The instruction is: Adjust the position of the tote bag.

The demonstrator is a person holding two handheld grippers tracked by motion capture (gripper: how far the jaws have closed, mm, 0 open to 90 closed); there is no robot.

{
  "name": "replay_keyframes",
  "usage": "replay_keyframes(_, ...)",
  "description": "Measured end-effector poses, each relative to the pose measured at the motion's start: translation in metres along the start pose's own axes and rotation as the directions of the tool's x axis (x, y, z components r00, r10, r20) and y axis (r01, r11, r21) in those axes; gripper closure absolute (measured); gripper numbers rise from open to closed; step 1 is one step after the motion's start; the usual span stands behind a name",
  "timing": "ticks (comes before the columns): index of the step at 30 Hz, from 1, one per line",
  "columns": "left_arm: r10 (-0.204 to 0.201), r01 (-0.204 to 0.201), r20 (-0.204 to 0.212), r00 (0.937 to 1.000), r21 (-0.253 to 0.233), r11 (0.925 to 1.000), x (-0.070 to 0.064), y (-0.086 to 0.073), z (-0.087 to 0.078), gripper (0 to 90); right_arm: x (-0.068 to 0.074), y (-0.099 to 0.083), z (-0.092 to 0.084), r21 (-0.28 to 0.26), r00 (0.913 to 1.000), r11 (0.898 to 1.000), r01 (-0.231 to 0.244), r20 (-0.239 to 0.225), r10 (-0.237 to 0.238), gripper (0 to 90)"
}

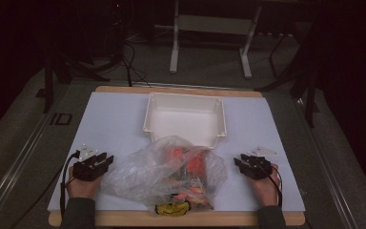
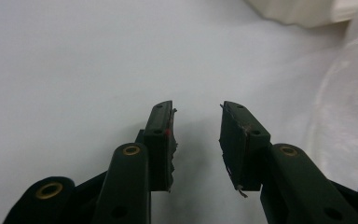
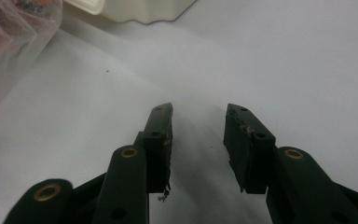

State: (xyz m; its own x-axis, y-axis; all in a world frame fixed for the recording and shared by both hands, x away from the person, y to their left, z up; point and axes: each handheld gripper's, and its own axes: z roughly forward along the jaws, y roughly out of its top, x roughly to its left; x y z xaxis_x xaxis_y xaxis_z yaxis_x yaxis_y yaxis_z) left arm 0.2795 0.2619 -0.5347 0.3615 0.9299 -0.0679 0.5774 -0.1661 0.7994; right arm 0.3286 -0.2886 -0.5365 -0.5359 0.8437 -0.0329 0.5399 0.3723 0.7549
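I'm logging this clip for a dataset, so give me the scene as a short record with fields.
surface: white sheet on a wooden board
bag: clear plastic bag of orange and yellow items, near front edge, between the grippers
bin: white tub, empty, behind the bag
left gripper: open, holding nothing, left of bag
right gripper: open, holding nothing, right of bag

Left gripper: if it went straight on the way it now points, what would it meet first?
Probably nothing soon: ahead of the open left gripper lies bare white table surface. The crumpled clear plastic bag sits off to one side, the white plastic tray farther on.
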Motion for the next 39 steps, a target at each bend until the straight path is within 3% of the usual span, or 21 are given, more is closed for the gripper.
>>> replay_keyframes(3, 0.006, -0.006, 0.031, 0.9995, -0.012, 0.9999, -0.001, 0.001, -0.002, 64.0, 0.001, 0.0, -0.001, -0.003, 0.9999, 1.0, 0.013, -0.006, -0.013, 61.6)
replay_keyframes(17, 0.032, -0.027, 0.101, 0.9944, -0.045, 0.9986, -0.01, 0.012, -0.018, 63.4, 0.005, 0.006, -0.011, -0.03, 0.9984, 0.999, 0.028, -0.048, -0.029, 67.8)
replay_keyframes(27, 0.065, -0.057, 0.125, 0.9901, -0.068, 0.996, -0.019, 0.021, -0.028, 63.1, 0.008, 0.017, -0.018, -0.04, 0.995, 0.997, 0.067, -0.071, -0.07, 70.7)
replay_keyframes(39, 0.073, -0.061, 0.164, 0.9838, -0.077, 0.9952, -0.025, 0.026, -0.033, 61.9, 0.017, 0.024, -0.017, -0.045, 0.9903, 0.995, 0.092, -0.1, -0.096, 70.7)
